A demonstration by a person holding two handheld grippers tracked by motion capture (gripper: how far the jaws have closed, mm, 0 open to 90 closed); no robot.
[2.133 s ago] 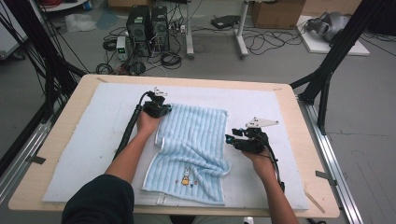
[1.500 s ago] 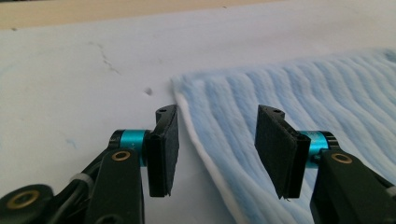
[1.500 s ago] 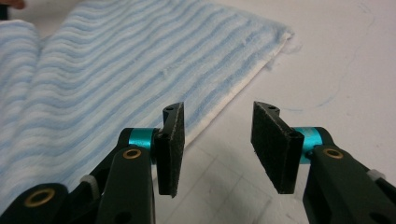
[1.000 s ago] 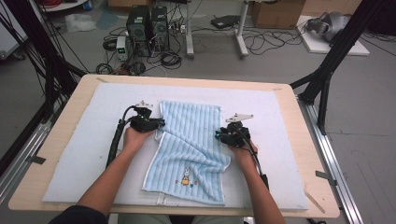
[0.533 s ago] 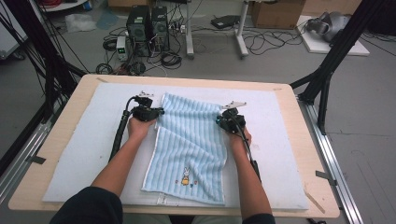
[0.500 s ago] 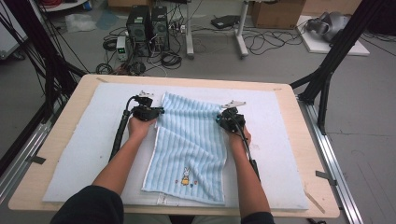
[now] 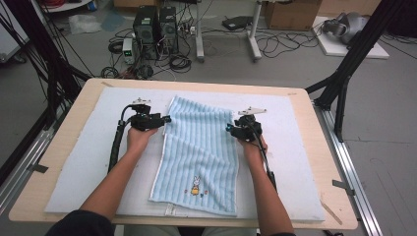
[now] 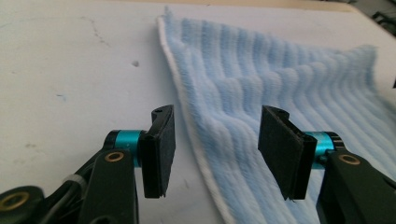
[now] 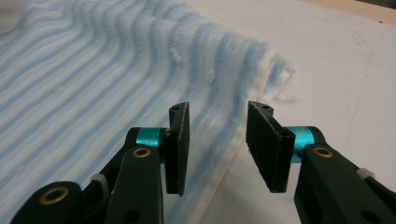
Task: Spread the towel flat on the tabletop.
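In the high view the blue striped towel point(image 7: 199, 152) now lies spread flat on the white mat point(image 7: 74, 162) over the wooden bench point(image 7: 59, 147), where 2 seconds ago it lay rumpled; cables and computers litter the floor behind. In the left gripper view, the left gripper point(image 8: 215, 144) has just been opening its jaws, released astride the towel's white hem. In the right gripper view, the right gripper point(image 9: 217, 147) has done likewise over the opposite edge, so I judge the spreading finished.

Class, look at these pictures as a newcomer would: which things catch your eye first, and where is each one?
First comes the light blue striped towel, spread in the middle of the white mat, with a small rabbit picture near its front edge. At its far corners sit the left tongs and the right tongs, both open, their pads off the cloth.
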